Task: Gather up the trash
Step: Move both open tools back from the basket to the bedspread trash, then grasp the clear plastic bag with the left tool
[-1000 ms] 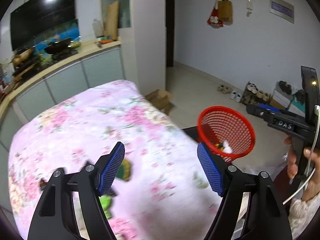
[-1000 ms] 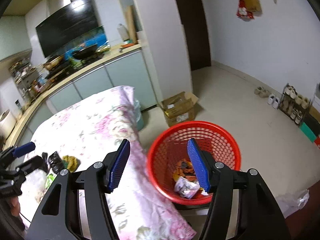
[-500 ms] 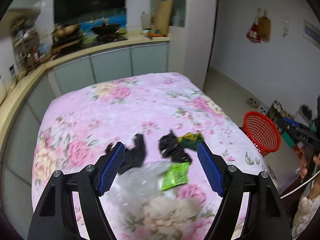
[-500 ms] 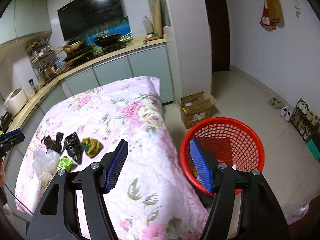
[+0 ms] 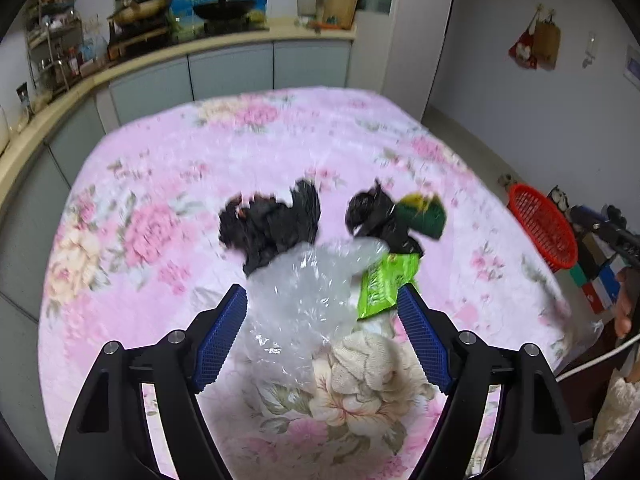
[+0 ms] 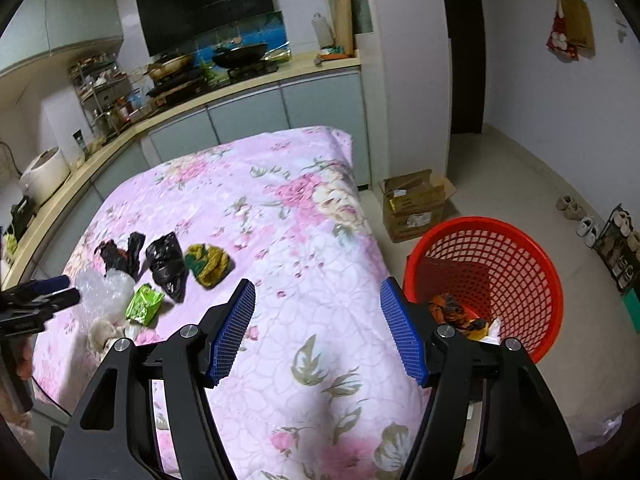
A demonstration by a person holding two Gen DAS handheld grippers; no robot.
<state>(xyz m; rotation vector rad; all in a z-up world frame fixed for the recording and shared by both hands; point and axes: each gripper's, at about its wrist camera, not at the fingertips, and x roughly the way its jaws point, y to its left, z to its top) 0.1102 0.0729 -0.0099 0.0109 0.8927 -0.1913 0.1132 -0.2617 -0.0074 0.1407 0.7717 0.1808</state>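
Observation:
Trash lies on a table under a pink floral cloth (image 5: 280,148): a clear plastic bag (image 5: 308,284), a green wrapper (image 5: 386,280), two black bags (image 5: 272,224) (image 5: 376,216), a yellow-green wad (image 5: 426,216) and a beige crumpled wad (image 5: 360,356). My left gripper (image 5: 320,294) is open just above the clear bag, a finger on each side of it, pads apart from it. My right gripper (image 6: 318,286) is open and holds nothing, over the table's near right part. The red mesh basket (image 6: 520,264) stands on the floor to its right with wrappers (image 6: 452,308) inside.
A cardboard box (image 6: 414,204) sits on the floor beyond the basket, with shoes (image 6: 580,216) along the right wall. A kitchen counter (image 6: 248,84) with pans runs behind the table. From the right wrist view the left gripper (image 6: 70,289) shows at the left edge beside the clear bag (image 6: 104,292).
The left gripper swung from the basket side back over the table and came down close over the clear bag. The right gripper drew away from above the basket toward the table.

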